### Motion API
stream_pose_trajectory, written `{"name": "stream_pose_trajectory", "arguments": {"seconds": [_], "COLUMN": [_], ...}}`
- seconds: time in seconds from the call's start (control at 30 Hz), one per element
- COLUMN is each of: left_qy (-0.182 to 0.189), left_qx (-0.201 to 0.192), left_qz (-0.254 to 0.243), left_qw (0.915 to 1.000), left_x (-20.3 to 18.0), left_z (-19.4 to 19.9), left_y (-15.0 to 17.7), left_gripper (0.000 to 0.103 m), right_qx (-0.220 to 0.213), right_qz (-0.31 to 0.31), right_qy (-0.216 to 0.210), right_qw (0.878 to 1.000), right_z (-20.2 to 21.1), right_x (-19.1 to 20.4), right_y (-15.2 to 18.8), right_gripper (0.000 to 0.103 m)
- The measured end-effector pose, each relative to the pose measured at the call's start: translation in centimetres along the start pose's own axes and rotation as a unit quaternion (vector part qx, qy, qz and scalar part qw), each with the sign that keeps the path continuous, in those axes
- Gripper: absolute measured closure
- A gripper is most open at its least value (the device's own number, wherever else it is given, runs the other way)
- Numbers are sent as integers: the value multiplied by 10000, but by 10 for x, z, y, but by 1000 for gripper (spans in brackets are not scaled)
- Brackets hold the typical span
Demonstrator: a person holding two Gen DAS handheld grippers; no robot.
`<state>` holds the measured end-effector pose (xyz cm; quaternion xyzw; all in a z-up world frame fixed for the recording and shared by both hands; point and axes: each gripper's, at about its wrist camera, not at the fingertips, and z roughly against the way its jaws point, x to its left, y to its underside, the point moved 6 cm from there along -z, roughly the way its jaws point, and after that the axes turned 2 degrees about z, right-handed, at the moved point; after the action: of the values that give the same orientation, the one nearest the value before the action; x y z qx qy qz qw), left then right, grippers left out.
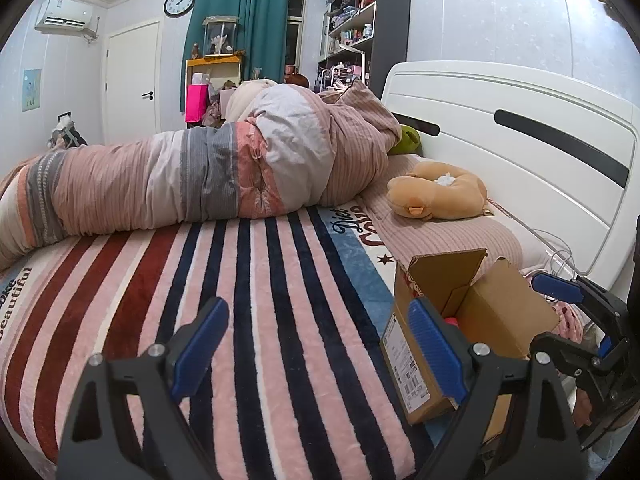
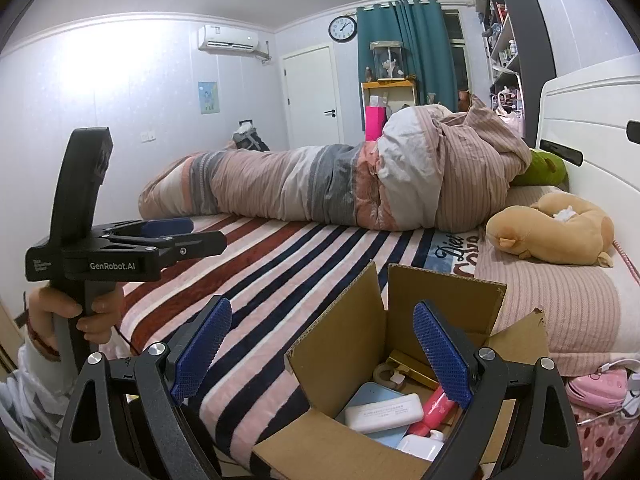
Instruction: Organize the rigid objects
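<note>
An open cardboard box (image 2: 340, 344) stands on the striped blanket (image 2: 280, 272) near the bed's front edge; it also shows in the left wrist view (image 1: 424, 360). Inside lie a white power bank (image 2: 384, 412), a pink tube (image 2: 436, 404), a white bottle (image 2: 422, 444), a gold bar (image 2: 412, 366) and a light blue flat item (image 2: 370, 394). My right gripper (image 2: 320, 352) is open and empty just above the box's left flap. My left gripper (image 1: 320, 348) is open and empty over the blanket, left of the box; it also shows in the right wrist view (image 2: 200, 234).
A rolled quilt (image 1: 200, 176) lies across the bed's far side. A tan plush toy (image 2: 552, 228) rests on the pink pillow (image 2: 560, 300) by the white headboard (image 1: 520, 140). A pink case (image 2: 596, 390) and cables lie right of the box.
</note>
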<state>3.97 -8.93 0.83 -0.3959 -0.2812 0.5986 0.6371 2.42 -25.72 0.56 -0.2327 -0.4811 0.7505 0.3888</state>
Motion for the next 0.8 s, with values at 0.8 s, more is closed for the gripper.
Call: {"name": "stream_pose_trajectory", "arguments": {"seconds": [0.8], "left_qy": [18], "left_qx": [-12], "left_qz": [-32], "left_qw": [10000], "left_x": [4], "left_z": [4], "left_y": [-2], "left_gripper": [13], "right_qx": [-22], "right_qz": [-37], "right_qy": [15], "right_qw": [10000], "right_z": [0], "right_x": [5], "right_y": [-4], "right_gripper": [11]}}
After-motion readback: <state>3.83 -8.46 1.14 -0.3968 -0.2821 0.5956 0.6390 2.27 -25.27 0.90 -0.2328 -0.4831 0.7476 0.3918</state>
